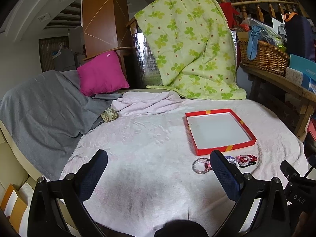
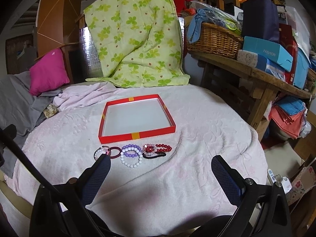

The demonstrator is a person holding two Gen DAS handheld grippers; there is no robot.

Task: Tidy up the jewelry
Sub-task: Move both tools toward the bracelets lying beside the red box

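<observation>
Red tray (image 2: 136,135) sits empty; six bead rings (image 2: 131,154) lie beside it. Both claws, left claw (image 1: 158,164) and right claw (image 2: 160,167), gape wide, holding nothing. Only the right view shows every ring.

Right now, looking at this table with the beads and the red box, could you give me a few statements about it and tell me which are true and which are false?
1. The red tray already holds a bracelet. False: its white floor is bare.
2. The bracelets lie on the pink cloth in front of the tray's near wall. True.
3. The right gripper is clamped on the white bead bracelet. False: its jaws are wide apart and hold nothing.
4. The left gripper is open and empty. True.
5. A black hair tie lies among the beads. True.
</observation>
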